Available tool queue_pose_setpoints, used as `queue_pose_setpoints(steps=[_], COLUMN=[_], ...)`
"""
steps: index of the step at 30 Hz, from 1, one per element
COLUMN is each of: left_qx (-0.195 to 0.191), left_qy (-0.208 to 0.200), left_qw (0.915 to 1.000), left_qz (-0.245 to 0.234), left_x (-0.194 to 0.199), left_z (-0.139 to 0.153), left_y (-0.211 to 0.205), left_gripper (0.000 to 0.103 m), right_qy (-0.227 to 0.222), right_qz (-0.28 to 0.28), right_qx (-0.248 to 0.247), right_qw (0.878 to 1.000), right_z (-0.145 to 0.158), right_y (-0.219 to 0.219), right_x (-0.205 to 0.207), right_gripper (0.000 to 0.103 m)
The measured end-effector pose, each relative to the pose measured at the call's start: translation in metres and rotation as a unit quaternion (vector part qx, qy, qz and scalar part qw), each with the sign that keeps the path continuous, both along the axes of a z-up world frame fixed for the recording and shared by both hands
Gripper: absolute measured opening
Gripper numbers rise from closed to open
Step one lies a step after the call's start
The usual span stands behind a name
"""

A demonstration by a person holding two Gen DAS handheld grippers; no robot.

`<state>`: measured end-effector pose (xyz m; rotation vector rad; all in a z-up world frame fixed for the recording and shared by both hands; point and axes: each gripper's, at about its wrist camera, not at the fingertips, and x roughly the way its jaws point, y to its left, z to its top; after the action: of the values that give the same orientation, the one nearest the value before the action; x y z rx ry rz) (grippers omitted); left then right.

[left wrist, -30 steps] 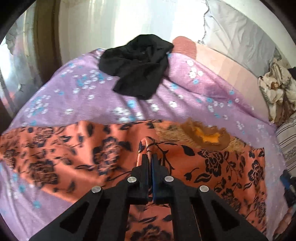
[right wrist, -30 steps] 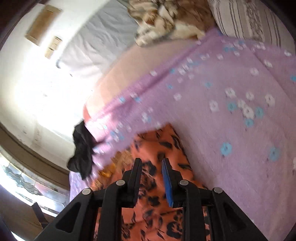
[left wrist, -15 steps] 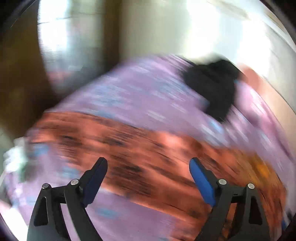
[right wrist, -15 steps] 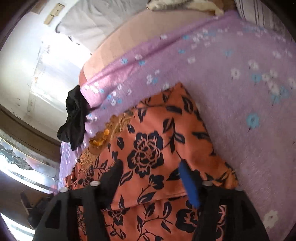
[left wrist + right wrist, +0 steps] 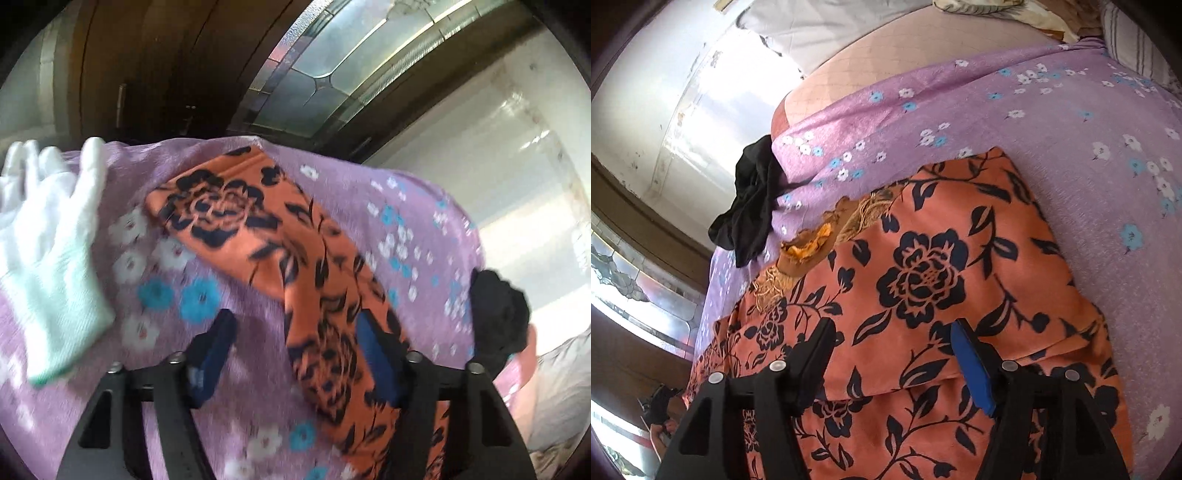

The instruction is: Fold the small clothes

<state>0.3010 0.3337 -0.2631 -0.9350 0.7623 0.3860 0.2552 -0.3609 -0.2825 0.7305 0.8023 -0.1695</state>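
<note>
Both grippers have let go. The left gripper [image 5: 295,354], pinched on a ridge of the orange floral garment [image 5: 923,280] a second ago, now gapes wide and has swung toward the garment's left end. The right gripper [image 5: 892,354] has also spread wide and grips nothing. Garment lies folded over on the purple bedsheet [image 5: 1071,110], fold edge near; first fold looks set. Black garment [image 5: 753,199] waits at the far edge.
</note>
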Motion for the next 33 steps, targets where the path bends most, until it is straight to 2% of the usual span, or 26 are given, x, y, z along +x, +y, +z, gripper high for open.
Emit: queue_pose_setpoints(steps=[3, 4, 5, 6, 7, 8, 10, 12, 15, 18, 21, 24, 25, 27, 28, 29, 30, 31, 32, 33], left_qx=[-0.021, -0.027, -0.033, -0.038, -0.037, -0.027, 0.026, 0.1, 0.194, 0.26, 0.29, 0.294, 0.293, 0.296, 0.296, 0.294, 0.289, 0.283, 0.275, 0.264], left_qy=[-0.021, -0.027, -0.028, -0.023, -0.015, -0.016, -0.003, -0.007, -0.041, -0.084, -0.129, -0.154, -0.152, -0.142, -0.145, -0.152, -0.159, -0.167, -0.18, -0.195], left_qw=[0.9996, 0.9993, 0.9991, 0.999, 0.9992, 0.9995, 0.9996, 0.9946, 0.9751, 0.9418, 0.8968, 0.8365, 0.8055, 0.7563, 0.7409, 0.7387, 0.743, 0.7525, 0.7659, 0.784], left_qz=[0.003, 0.003, 0.003, 0.001, 0.0, 0.002, -0.002, -0.024, -0.099, -0.196, -0.308, -0.436, -0.492, -0.566, -0.585, -0.587, -0.583, -0.571, -0.552, -0.527], left_x=[0.011, 0.016, 0.02, 0.023, 0.028, 0.029, 0.035, 0.04, 0.045, 0.038, 0.018, -0.009, -0.02, -0.038, -0.046, -0.051, -0.052, -0.051, -0.049, -0.044], left_z=[-0.002, -0.004, -0.006, -0.01, -0.014, -0.013, 0.001, 0.029, 0.078, 0.116, 0.137, 0.137, 0.132, 0.122, 0.12, 0.121, 0.124, 0.129, 0.136, 0.145], left_y=[0.01, 0.013, 0.015, 0.016, 0.015, 0.013, -0.001, -0.028, -0.094, -0.187, -0.297, -0.411, -0.451, -0.499, -0.513, -0.516, -0.512, -0.503, -0.485, -0.464], left_gripper=[0.051, 0.04, 0.022, 0.013, 0.008, 0.007, 0.005, 0.005, 0.005, 0.005, 0.005, 0.006, 0.008, 0.019, 0.026, 0.038, 0.049, 0.07, 0.077, 0.077], right_qy=[0.003, 0.004, 0.004, 0.005, 0.004, 0.003, -0.002, -0.012, -0.032, -0.048, -0.062, -0.076, -0.08, -0.086, -0.09, -0.097, -0.102, -0.105, -0.107, -0.107], right_qz=[-0.001, -0.001, -0.001, -0.002, -0.003, -0.003, -0.007, -0.013, -0.029, -0.047, -0.069, -0.089, -0.093, -0.106, -0.111, -0.115, -0.116, -0.117, -0.116, -0.115], right_qx=[0.003, 0.002, 0.001, -0.001, -0.002, -0.002, -0.003, -0.006, -0.008, 0.0, 0.013, 0.021, 0.022, 0.018, 0.016, 0.019, 0.023, 0.027, 0.03, 0.029], right_qw=[1.0, 1.0, 1.0, 1.0, 1.0, 1.0, 1.0, 1.0, 0.999, 0.998, 0.996, 0.993, 0.992, 0.99, 0.99, 0.988, 0.988, 0.987, 0.987, 0.987], right_z=[-0.003, -0.004, -0.004, -0.004, -0.004, -0.004, -0.002, 0.004, 0.014, 0.022, 0.028, 0.033, 0.034, 0.038, 0.04, 0.042, 0.044, 0.045, 0.047, 0.048], right_y=[-0.001, -0.001, -0.001, -0.001, -0.001, 0.0, -0.001, -0.001, -0.005, -0.012, -0.023, -0.033, -0.036, -0.043, -0.047, -0.051, -0.054, -0.056, -0.057, -0.057], right_x=[0.001, 0.002, 0.002, 0.002, 0.002, 0.003, 0.002, 0.0, -0.007, -0.014, -0.023, -0.032, -0.035, -0.04, -0.043, -0.045, -0.047, -0.048, -0.049, -0.049], right_gripper=[0.069, 0.069, 0.069, 0.069, 0.069, 0.069, 0.069, 0.069, 0.069, 0.069, 0.069, 0.069, 0.069, 0.069, 0.069, 0.069, 0.069, 0.069, 0.069, 0.069])
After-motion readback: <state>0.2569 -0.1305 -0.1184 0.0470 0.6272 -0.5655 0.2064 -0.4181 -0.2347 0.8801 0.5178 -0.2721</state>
